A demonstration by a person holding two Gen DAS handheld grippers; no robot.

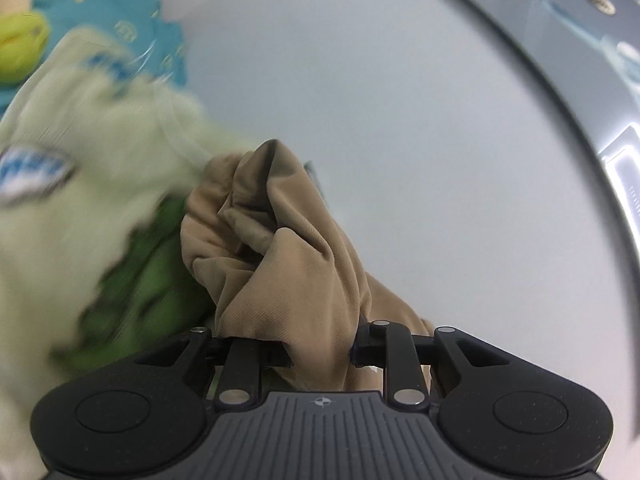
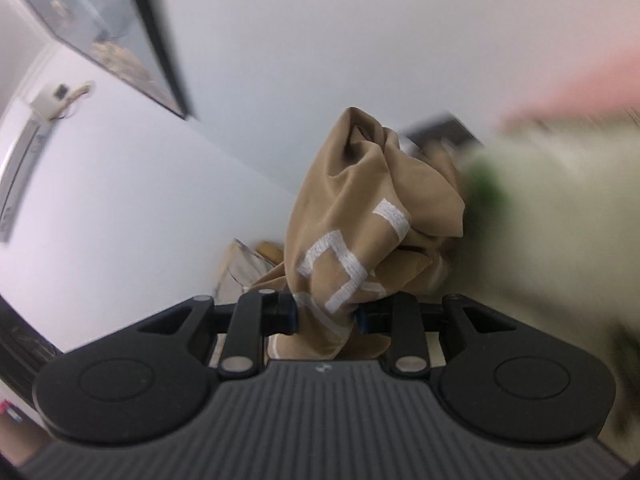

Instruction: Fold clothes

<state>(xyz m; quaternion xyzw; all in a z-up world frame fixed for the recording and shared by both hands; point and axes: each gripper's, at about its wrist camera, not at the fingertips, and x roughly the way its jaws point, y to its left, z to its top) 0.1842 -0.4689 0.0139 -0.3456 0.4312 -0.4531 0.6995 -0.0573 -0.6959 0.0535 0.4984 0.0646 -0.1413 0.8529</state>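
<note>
A tan garment (image 1: 288,264) is bunched up and lifted in the air in front of a white wall. My left gripper (image 1: 320,350) is shut on one part of it, the cloth squeezed between the black fingers. In the right wrist view the same tan garment (image 2: 360,216) shows white stitched line markings, and my right gripper (image 2: 326,316) is shut on it too. A blurred cream garment (image 1: 80,184) with green and blue patches hangs close on the left, and the cream garment (image 2: 560,240) fills the right side of the right wrist view.
A turquoise printed fabric (image 1: 100,12) with a yellow-green shape lies at the upper left. A dark-framed picture (image 2: 120,40) hangs on the white wall (image 2: 320,40). A small white wall fitting (image 2: 52,104) with a cable sits at the left.
</note>
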